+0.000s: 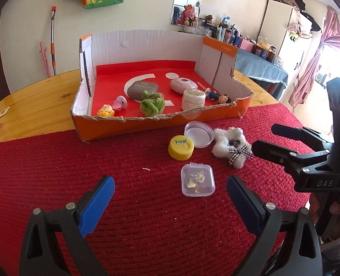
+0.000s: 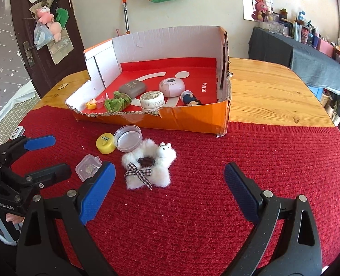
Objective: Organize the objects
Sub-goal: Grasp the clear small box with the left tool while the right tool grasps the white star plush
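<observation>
Tongs are seen nearest in both wrist views: the left tongs (image 1: 170,197) are spread wide above the red knitted mat (image 1: 55,172) with nothing between the blue pads, and the right tongs (image 2: 170,191) are likewise spread and empty. Just ahead of the left tongs, a small clear square case (image 1: 198,179) is laid flat on the mat. Beyond it, a yellow cap (image 1: 181,147) and a clear round lid (image 1: 198,134) are set side by side, touching or nearly so. A white fluffy star-shaped toy (image 2: 148,165) with a checked bow is placed beside the lid, ahead and to the left of the right tongs.

Farther back, an orange cardboard box (image 1: 160,122) with a torn front edge is rested on the wooden surface (image 2: 273,92) and the mat's far edge. Inside it, on a red liner, a yellow figurine (image 1: 105,111), a green fuzzy bundle (image 1: 152,103), a grey-brown case (image 1: 142,89), a pink oval device (image 1: 183,85), a white round jar (image 1: 193,99) and a small dark-haired figure (image 2: 190,100) are kept.
</observation>
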